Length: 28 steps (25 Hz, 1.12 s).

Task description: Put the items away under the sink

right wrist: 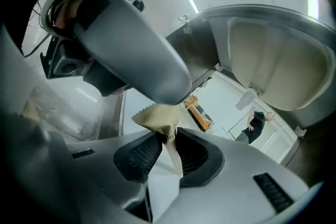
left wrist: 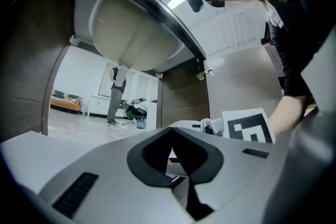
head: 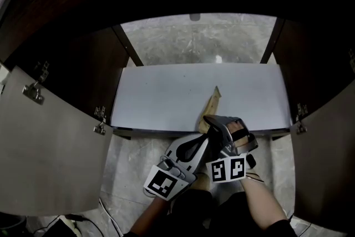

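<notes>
While the right hand-held gripper pinches a flat tan packet by its lower end, the left hand-held gripper sits just beside it with jaws pressed together and nothing between them. Right gripper view: ribbed pads clamp the packet on both faces, and its zigzag-cut edge sticks out past the fingertips. The left unit's grey body crosses right above that edge, very near; contact can't be told. Head view: both grippers are low and central, in front of the open cabinet under the sink. The packet points away from the person, with its free tip over the front part of the white cabinet floor; whether it touches the floor can't be told. Both cabinet doors stand open, left door and right door. The rounded underside of the sink basin hangs over the cabinet opening.
</notes>
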Each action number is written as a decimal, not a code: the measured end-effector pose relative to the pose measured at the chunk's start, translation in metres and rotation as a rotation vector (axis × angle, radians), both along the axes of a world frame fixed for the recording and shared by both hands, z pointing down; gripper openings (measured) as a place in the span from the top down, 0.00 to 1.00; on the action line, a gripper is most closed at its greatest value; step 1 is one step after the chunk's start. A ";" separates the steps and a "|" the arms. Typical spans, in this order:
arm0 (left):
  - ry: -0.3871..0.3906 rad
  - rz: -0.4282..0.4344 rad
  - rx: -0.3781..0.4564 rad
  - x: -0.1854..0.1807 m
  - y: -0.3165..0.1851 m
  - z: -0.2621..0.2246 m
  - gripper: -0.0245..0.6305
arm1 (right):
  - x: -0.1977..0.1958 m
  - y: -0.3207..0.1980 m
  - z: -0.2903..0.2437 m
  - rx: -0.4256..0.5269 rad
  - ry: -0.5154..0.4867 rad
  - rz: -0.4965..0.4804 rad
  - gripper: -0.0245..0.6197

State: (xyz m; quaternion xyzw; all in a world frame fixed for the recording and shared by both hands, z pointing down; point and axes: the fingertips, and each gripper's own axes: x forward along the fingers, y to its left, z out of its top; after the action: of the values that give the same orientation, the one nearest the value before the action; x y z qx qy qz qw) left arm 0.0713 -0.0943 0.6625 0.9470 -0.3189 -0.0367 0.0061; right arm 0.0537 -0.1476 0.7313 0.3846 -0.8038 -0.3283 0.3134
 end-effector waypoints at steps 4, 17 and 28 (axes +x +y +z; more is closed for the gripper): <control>-0.012 -0.008 -0.018 0.003 0.001 0.009 0.95 | -0.003 -0.001 0.002 -0.017 -0.021 -0.008 0.84; 0.058 0.013 -0.030 0.002 0.003 0.016 0.95 | 0.003 0.003 0.007 -0.104 -0.131 -0.041 0.79; 0.073 0.034 -0.019 0.011 0.003 0.016 0.95 | 0.017 0.003 0.007 -0.193 -0.263 -0.041 0.74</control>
State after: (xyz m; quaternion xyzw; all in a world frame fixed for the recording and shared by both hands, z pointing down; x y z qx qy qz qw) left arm 0.0821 -0.0914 0.6788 0.9502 -0.3028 -0.0681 0.0271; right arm 0.0708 -0.1449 0.7380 0.3756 -0.8735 -0.2027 0.2342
